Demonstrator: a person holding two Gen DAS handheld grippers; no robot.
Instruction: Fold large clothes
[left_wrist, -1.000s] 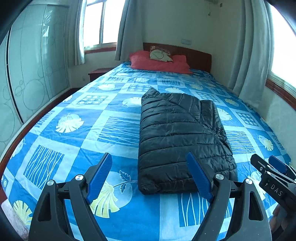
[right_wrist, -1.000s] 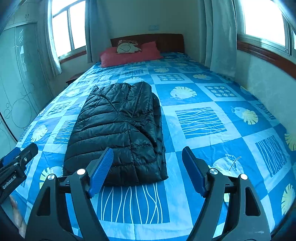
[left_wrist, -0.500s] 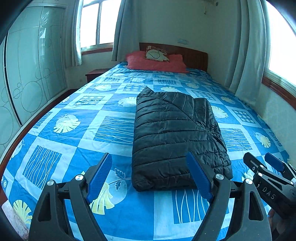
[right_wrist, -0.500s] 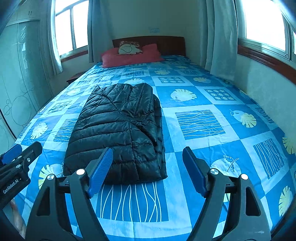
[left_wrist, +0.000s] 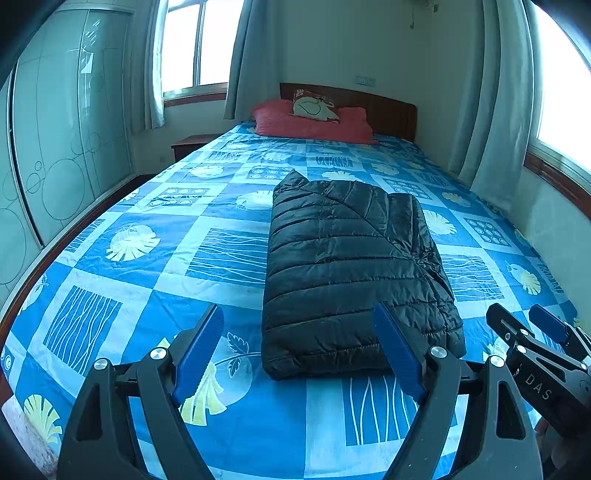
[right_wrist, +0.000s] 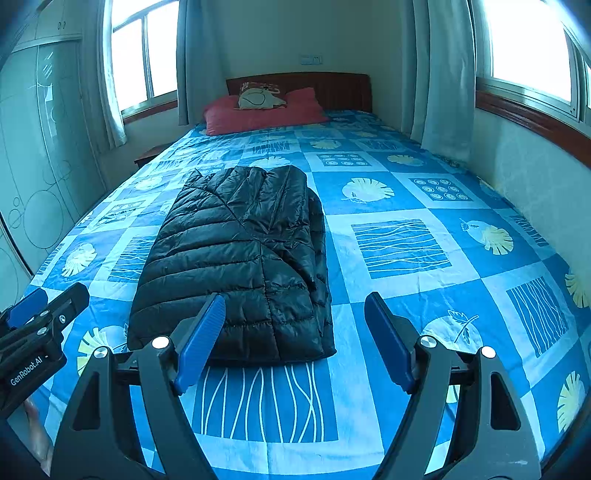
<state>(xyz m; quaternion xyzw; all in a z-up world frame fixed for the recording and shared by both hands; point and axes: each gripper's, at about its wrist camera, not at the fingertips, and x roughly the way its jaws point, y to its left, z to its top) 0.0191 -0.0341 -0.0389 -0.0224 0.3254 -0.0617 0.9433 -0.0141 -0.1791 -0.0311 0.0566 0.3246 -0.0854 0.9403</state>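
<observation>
Black folded jacket (left_wrist: 354, 266) on bed (left_wrist: 147, 266) | apparently beyond both grippers' spread fingers (left_wrist: 199, 347), untouched

Both grippers hang over the near end of the bed (left_wrist: 122, 258), fingers wide apart with nothing between them. Just past the left gripper (left_wrist: 299, 349) fingers lies the folded jacket (left_wrist: 347, 254), the only thing in the way. Left of it the cover is bare. Past the right gripper (right_wrist: 295, 341) fingers the cover is bare too. Pillows (right_wrist: 262, 110) sit far off. A wall (right_wrist: 535, 173) stands close on the right
</observation>
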